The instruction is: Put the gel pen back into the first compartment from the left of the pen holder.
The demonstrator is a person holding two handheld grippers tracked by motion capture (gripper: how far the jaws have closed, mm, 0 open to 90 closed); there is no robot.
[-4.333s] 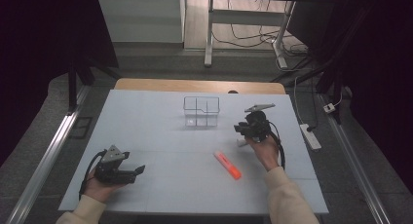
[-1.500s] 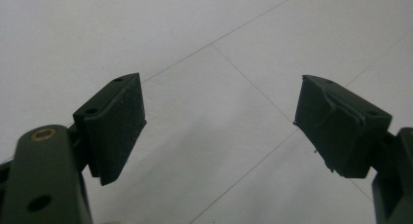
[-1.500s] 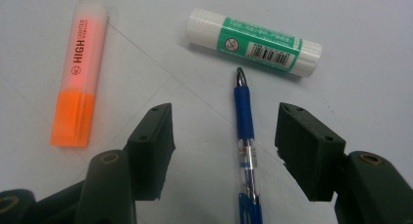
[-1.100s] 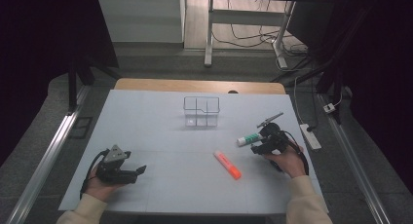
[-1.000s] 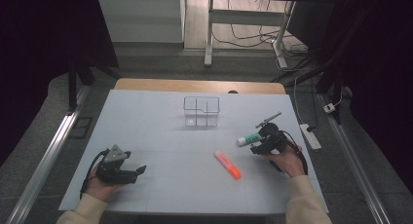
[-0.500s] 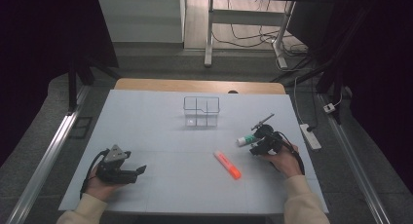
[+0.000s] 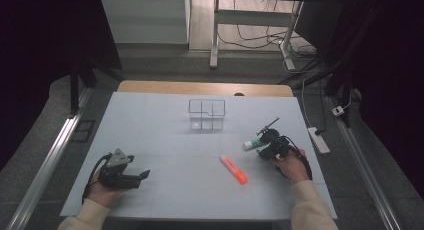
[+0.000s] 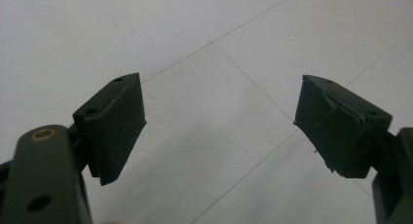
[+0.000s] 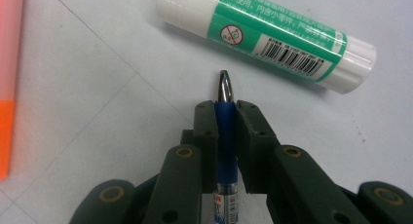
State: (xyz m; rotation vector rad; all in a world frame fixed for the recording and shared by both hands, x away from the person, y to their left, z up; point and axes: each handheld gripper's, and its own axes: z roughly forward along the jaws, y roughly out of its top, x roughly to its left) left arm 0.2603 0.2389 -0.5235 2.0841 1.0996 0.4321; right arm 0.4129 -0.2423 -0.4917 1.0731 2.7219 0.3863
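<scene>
Evidently mid-carry: right gripper (image 9: 225, 112) pinched a blue pen (image 9: 225, 131) near desk's right edge, beside glue stick (image 9: 265, 36). Left gripper (image 8: 219, 131) spread, idle. Next likely needs a lift toward the wire basket (image 7: 207, 114).

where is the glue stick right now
In the high view the glue stick lies flat on the table's right side, just left of the right tool, up and right of the orange highlighter.

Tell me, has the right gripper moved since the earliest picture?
Yes. The right gripper, shut on a blue pen, went from beside the wire organizer toward the person and the table's right edge, beside the glue stick.
</scene>
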